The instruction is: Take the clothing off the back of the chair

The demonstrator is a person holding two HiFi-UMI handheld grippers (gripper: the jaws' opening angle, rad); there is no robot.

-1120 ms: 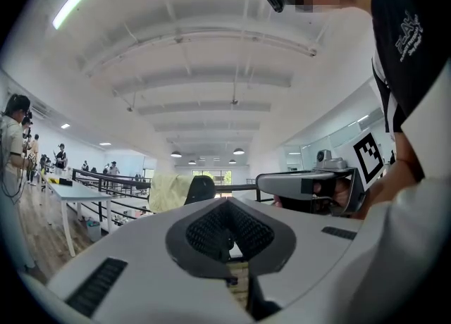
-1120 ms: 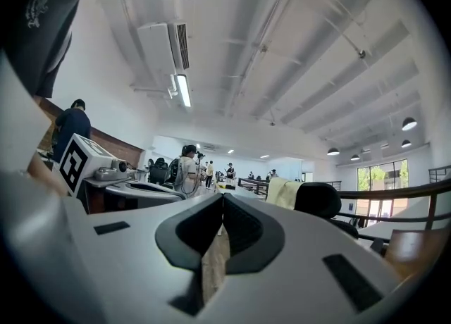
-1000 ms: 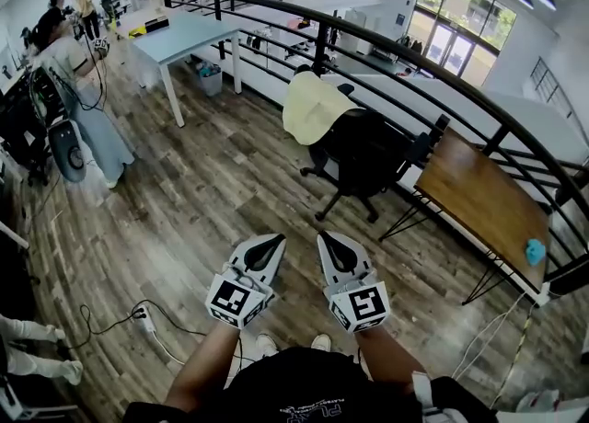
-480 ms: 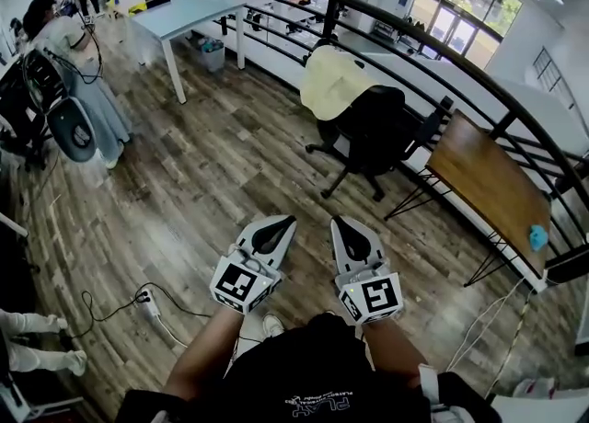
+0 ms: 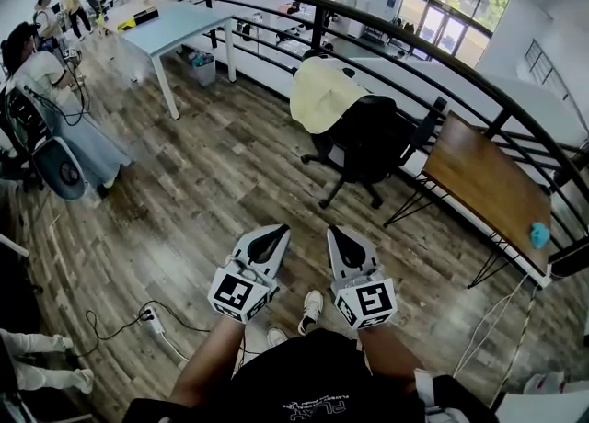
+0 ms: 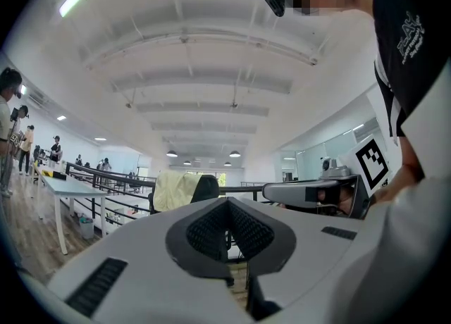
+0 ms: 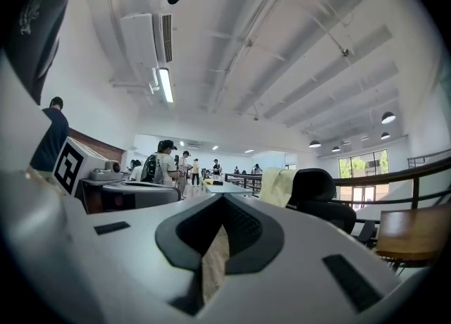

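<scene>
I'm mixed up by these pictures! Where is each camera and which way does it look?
Head view: on the person's head, looking steeply down at the floor; shows forearms, left gripper, right gripper.
Left gripper view: on the left gripper, looking level along its shut jaws; right gripper and shirt at right.
Right gripper view: on the right gripper, looking level along its jaws; left gripper at left.
Shared: all see the chair with yellow clothing.

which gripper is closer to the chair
Right. The right gripper is almost straight below the chair in the head view, well short of it; the left gripper sits further left, farther off.
</scene>
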